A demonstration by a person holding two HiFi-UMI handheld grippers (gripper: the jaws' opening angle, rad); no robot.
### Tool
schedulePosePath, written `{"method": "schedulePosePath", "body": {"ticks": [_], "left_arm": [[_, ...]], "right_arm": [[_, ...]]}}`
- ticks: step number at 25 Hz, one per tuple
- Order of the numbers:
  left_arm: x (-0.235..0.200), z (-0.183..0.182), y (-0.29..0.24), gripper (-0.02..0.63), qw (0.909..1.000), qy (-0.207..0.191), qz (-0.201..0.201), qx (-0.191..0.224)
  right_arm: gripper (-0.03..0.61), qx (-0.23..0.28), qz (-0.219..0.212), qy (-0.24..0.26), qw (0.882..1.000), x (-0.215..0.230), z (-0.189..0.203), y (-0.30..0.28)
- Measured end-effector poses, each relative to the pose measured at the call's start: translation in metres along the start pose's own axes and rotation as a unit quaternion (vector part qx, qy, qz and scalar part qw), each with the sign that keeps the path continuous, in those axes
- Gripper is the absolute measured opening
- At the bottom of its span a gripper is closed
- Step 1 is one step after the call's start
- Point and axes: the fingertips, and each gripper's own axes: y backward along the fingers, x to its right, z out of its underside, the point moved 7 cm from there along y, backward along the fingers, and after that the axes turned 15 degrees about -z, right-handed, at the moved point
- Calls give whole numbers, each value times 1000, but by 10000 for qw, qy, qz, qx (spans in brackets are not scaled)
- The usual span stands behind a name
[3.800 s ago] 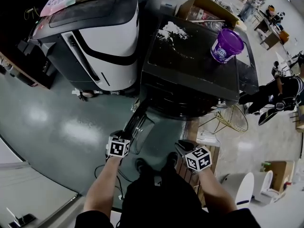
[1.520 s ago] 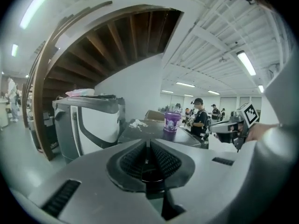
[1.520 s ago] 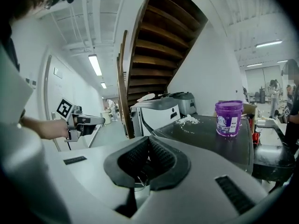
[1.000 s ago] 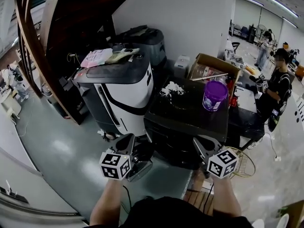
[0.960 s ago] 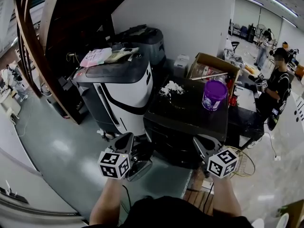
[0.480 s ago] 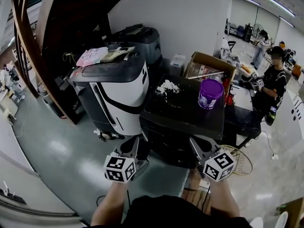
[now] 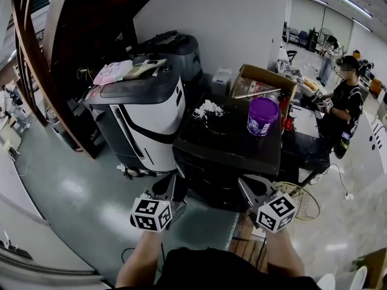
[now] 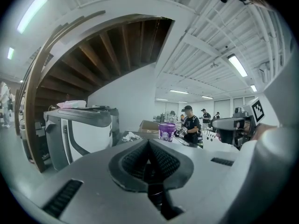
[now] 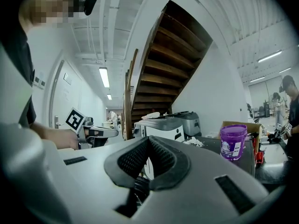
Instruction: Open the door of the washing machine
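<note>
- Left gripper [image 7: 169,185]: jaws together, nothing between them – held low in front of the washing machine [image 7: 230,144], pointing at it and not touching it.
- Right gripper [image 7: 246,183]: jaws likewise closed and empty, level with the left one, near the machine's front right corner.
- Washing machine: a black box-shaped unit, centre of the head view, just right of a white-and-grey machine [image 7: 145,116].
- Its front face is dark and partly behind the grippers – whether the door is open or shut cannot be made out.
- On the washing machine's top: a purple tub [image 7: 263,116] at the far right, upright, and a heap of white powder [image 7: 207,109] at the far left.
- Behind it: an open cardboard box [image 7: 261,80].
- Papers [image 7: 115,71] lie on the white-and-grey machine.
- A person in black [image 7: 341,95] stands well off to the right.
</note>
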Motion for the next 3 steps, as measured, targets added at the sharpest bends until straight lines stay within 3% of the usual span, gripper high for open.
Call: {"method": "schedulePosePath", "body": {"ticks": [3], "left_arm": [[5,-2,-1,19,10000,2,16,7]], "right_arm": [[17,3,-4,-9,10000,1,0,5]]}}
